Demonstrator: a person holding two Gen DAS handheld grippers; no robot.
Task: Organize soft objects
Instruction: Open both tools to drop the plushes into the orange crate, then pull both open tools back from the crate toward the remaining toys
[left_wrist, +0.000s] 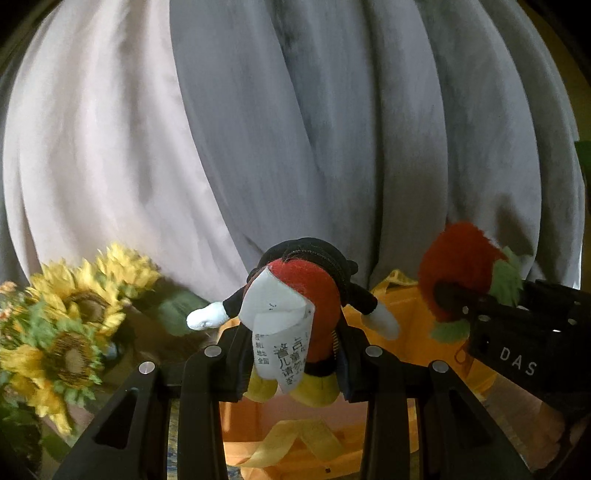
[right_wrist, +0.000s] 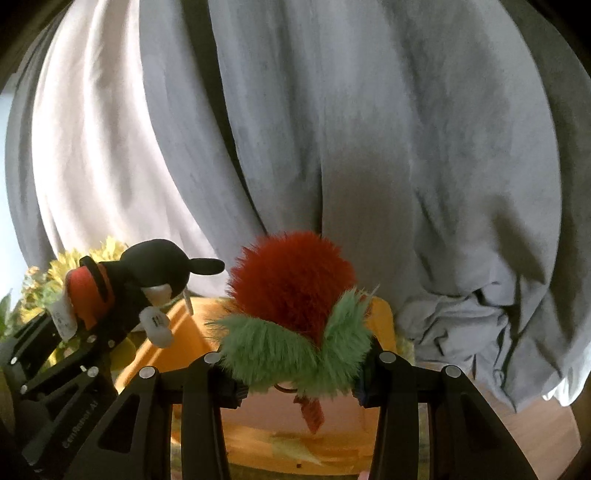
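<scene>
Plush toys, two of them, are what I am sorting, one in each hand-held gripper. On the left wrist view, my left hand-held gripper (left_wrist: 293, 363) is clamped on the mouse doll (left_wrist: 299, 314) around its red middle, with the white label (left_wrist: 280, 343) hanging in front and the yellow feet below the pads. It sits above the orange bag (left_wrist: 399, 310), whose one yellow ribbon handle (left_wrist: 295, 439) lies inside. I judge the doll light and squashy, so the waist is the sound place to hold; the thin arms and label would slip. One bunch of sunflowers (left_wrist: 70, 325) stands to the left, with curtains (left_wrist: 295, 129) behind.

On the right wrist view, my right hand-held gripper (right_wrist: 295, 373) is closed on the fluffy strawberry (right_wrist: 291, 288), pinching its green leaves, and it hangs over the same bag (right_wrist: 184, 332). I judge the long fur slippery and very compressible, so a grip nearer the firm core would hold better. One red tag dangles beneath it.
</scene>
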